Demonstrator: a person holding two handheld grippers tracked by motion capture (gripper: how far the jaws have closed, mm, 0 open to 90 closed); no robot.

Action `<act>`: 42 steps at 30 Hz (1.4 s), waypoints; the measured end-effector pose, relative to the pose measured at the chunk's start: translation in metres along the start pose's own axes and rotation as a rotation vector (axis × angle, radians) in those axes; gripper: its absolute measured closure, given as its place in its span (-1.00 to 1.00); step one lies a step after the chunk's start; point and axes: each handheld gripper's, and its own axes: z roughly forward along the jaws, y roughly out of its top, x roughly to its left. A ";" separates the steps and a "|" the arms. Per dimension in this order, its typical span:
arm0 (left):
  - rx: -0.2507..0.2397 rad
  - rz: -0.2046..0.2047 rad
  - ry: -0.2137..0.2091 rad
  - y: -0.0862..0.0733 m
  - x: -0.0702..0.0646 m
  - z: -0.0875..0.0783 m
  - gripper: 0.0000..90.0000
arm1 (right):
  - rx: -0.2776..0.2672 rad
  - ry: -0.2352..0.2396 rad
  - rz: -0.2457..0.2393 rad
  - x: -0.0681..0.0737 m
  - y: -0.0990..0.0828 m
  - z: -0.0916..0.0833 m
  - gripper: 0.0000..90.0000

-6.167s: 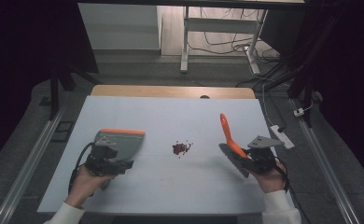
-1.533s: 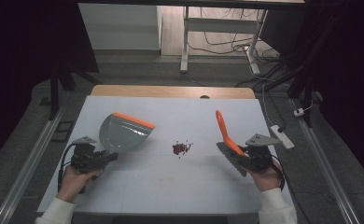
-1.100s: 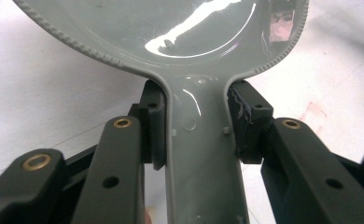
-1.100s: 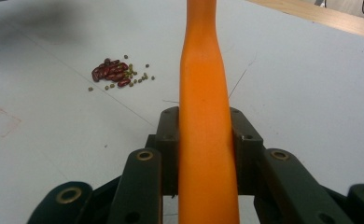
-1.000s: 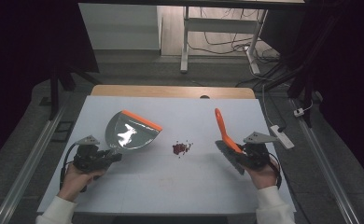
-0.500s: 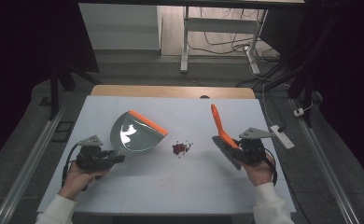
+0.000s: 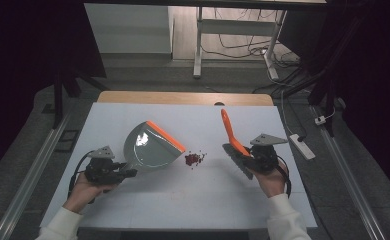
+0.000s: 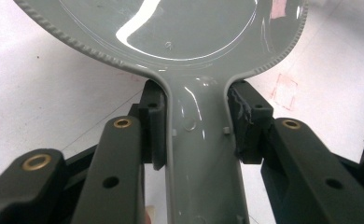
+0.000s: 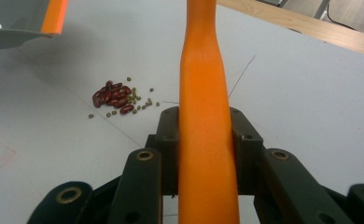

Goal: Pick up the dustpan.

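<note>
A grey dustpan with an orange front lip is held by its handle in my left gripper, whose jaws are shut on it. The pan's lip points right toward a small pile of red beans and green seeds on the white table. My right gripper is shut on an orange-handled brush, and the handle runs up between its jaws. The grey bristles hang low beside the right hand. The pile lies between pan and brush, touching neither.
A wooden strip edges the table's far side. A white power strip lies on the floor at the right. Metal rails run along both sides of the table. A desk frame with cables stands behind.
The dustpan has swung right and come down nearer the pile, its lip now close to the beans. The brush has shifted slightly left toward the pile.
</note>
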 end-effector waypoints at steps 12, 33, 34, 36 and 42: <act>0.050 0.053 -0.044 0.001 -0.006 0.003 0.37 | -0.022 0.015 0.013 0.002 0.010 0.010 0.55; 0.156 0.118 -0.103 0.002 -0.021 0.014 0.37 | -0.016 0.034 0.001 0.006 0.025 0.036 0.56; 0.161 0.124 -0.106 0.003 -0.023 0.015 0.36 | -0.014 0.037 0.001 0.006 0.025 0.038 0.55; 0.171 0.134 -0.113 0.004 -0.026 0.017 0.36 | -0.011 0.038 0.000 0.006 0.026 0.041 0.56; 0.206 0.170 -0.134 0.005 -0.033 0.023 0.36 | 0.000 0.046 0.001 0.007 0.028 0.051 0.55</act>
